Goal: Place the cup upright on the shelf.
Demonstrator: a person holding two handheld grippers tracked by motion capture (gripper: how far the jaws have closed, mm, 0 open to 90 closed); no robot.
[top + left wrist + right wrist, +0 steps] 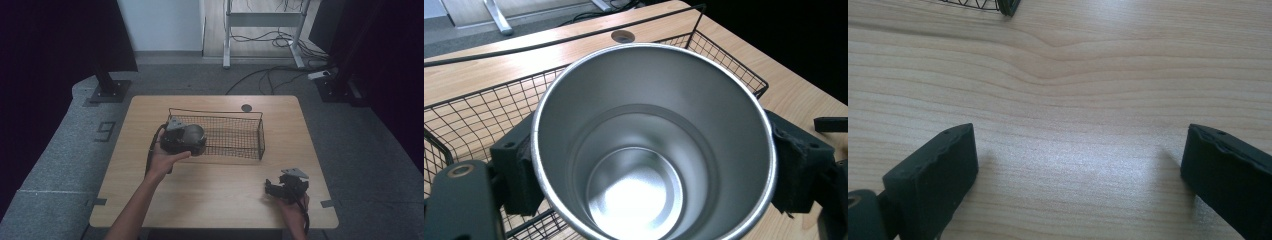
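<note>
A shiny steel cup point(649, 145) is clamped between the jaws of my left gripper point(183, 140), mouth toward the camera and nothing inside it. In the high view the steel cup point(194, 132) hangs over the left end of a black wire basket point(250, 131). The wire basket point(469, 120) lies behind and under the cup in the left gripper view. My right gripper point(286, 186) rests near the table's front right, away from the basket. The right gripper point(1078, 170) stands open over bare wood with nothing between its fingers point(933, 175).
The wooden table point(220, 195) has a round cable hole point(246, 107) behind the basket. One basket corner point(998, 6) peeks in at the top of the right gripper view. Cables and desk legs lie on the floor beyond the table's far edge.
</note>
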